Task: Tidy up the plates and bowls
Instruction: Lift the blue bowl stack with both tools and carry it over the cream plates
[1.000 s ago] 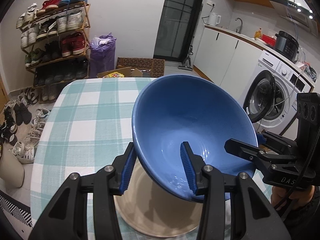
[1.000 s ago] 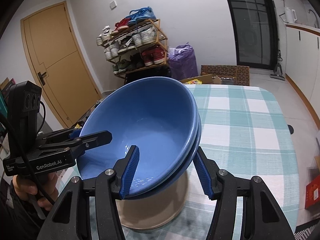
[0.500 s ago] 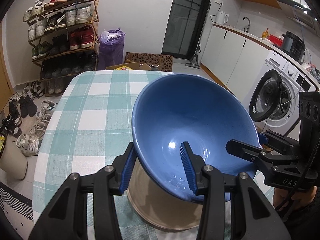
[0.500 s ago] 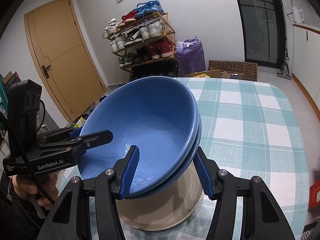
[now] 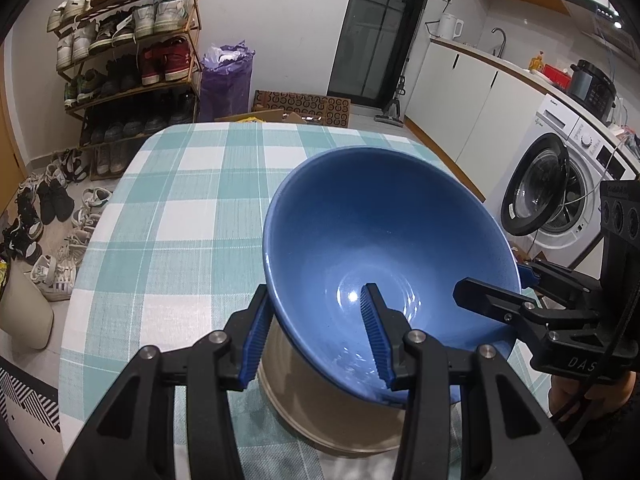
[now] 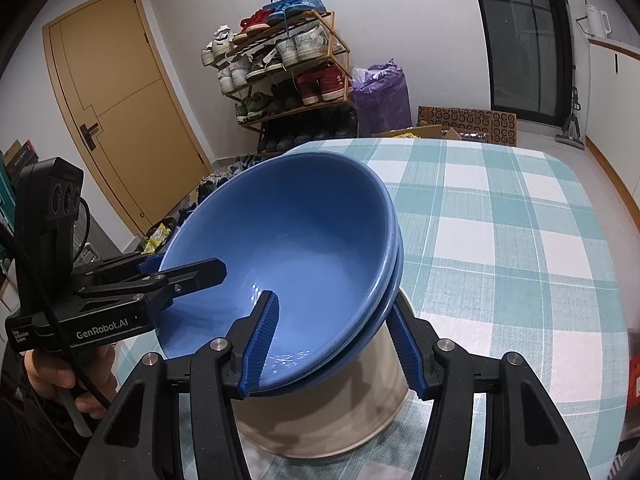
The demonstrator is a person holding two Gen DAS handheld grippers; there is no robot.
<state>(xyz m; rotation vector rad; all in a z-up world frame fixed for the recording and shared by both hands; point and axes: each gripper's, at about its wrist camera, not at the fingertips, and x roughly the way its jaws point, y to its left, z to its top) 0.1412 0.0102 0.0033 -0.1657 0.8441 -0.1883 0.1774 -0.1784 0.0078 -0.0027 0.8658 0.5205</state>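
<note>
Two nested blue bowls (image 5: pixel 384 240) (image 6: pixel 288 240) sit tilted over a cream container (image 5: pixel 332 420) (image 6: pixel 332 408) on the checked table. My left gripper (image 5: pixel 316 332) grips the near rim of the blue bowls, one finger inside, one outside. My right gripper (image 6: pixel 336 340) grips the opposite rim the same way. Each gripper shows in the other's view: the right one in the left wrist view (image 5: pixel 520 300), the left one in the right wrist view (image 6: pixel 160 276).
The table has a teal and white checked cloth (image 5: pixel 192 208) (image 6: pixel 500 216). A shoe rack (image 5: pixel 128 60), a purple bag (image 5: pixel 228 76) and a washing machine (image 5: pixel 560 192) stand around it. A yellow door (image 6: pixel 116 92) is at the left.
Both grippers with the blue bowls have come down a little over the cream container; the views have shifted slightly. The grips have not changed.
</note>
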